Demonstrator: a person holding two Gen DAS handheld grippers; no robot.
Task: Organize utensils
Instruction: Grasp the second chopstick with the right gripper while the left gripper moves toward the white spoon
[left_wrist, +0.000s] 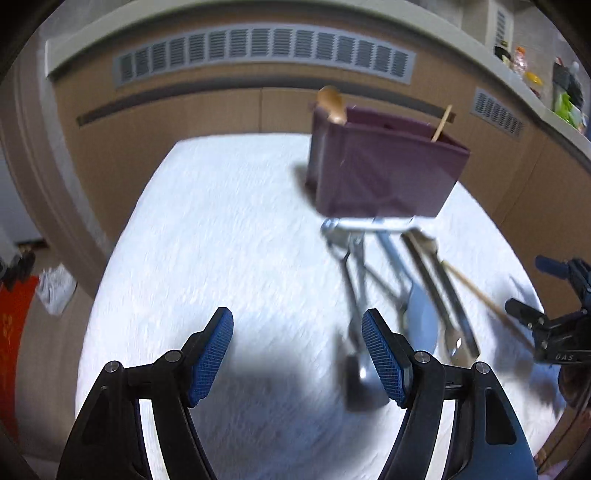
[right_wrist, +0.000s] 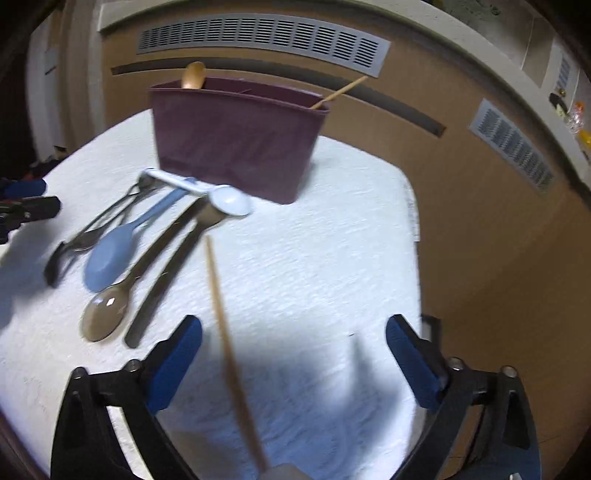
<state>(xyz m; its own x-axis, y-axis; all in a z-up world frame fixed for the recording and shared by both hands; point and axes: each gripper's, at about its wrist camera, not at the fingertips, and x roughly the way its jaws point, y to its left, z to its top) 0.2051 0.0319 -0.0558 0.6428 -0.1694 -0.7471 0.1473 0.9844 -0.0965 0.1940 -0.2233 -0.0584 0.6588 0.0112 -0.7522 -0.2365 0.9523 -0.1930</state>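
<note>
Nearest in the left wrist view, the left gripper (left_wrist: 297, 358) hangs above the white textured cloth (left_wrist: 207, 229) that covers the table. Its two blue pads stand wide apart and there is nothing between them. In the right wrist view the right gripper (right_wrist: 295, 363) is also spread wide. A long wooden chopstick (right_wrist: 221, 314) lies on the cloth and runs between its fingers, closer to the left one. The pads do not press it.

A little farther, left of this chopstick, the loose utensils lie side by side on the cloth:
- a dark flat metal utensil (right_wrist: 155, 291)
- a steel spoon (right_wrist: 105, 317)
- a light blue plastic spoon (right_wrist: 107, 258)
- metal kitchen tongs (right_wrist: 55, 264) with black tips

The arms of the tongs are somewhat apart and seem to grip nothing, but the blur does not let me be certain. A white spoon (right_wrist: 229, 201) lies across the far ends of these utensils.

Just behind them stands the dark purple rectangular utensil holder (right_wrist: 236, 144), upright on the cloth. A wooden spoon (right_wrist: 194, 75) stands out at its left end and a second wooden chopstick (right_wrist: 340, 92) leans out at its right end.

Behind the table there is a brown panelled wall (right_wrist: 424, 177) with a grey vent grille (right_wrist: 258, 37).
</note>
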